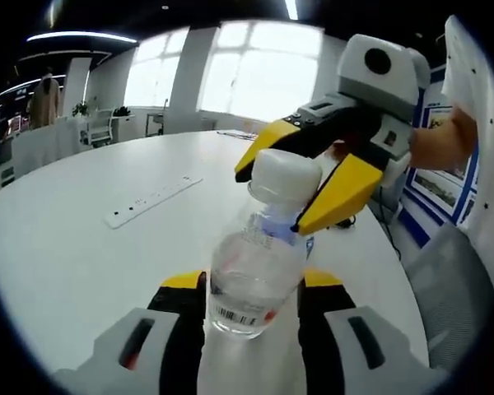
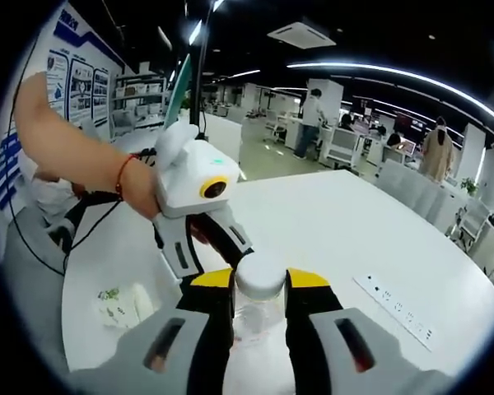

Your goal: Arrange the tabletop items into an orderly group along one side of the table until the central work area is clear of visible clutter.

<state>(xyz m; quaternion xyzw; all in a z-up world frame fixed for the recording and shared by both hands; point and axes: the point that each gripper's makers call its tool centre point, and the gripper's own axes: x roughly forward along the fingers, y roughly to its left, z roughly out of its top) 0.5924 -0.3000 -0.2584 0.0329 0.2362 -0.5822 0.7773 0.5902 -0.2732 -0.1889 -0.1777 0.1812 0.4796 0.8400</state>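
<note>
Left tongs point(image 1: 251, 296) are pinching the bottle point(image 1: 255, 276) body above the worktop point(image 1: 82, 247); right tongs point(image 1: 300, 189) are clamping its cap point(image 1: 284, 177) at one o'clock. Opposed pulls risk twisting the cap loose, spilling water toward the power strip point(image 1: 152, 200).

The left gripper point(image 1: 251, 317) has grey plastic shells with dark slots and black jaws tipped in yellow. The right gripper point(image 2: 259, 300) looks the same. A thin red string bracelet point(image 2: 123, 175) circles the person's wrist.
</note>
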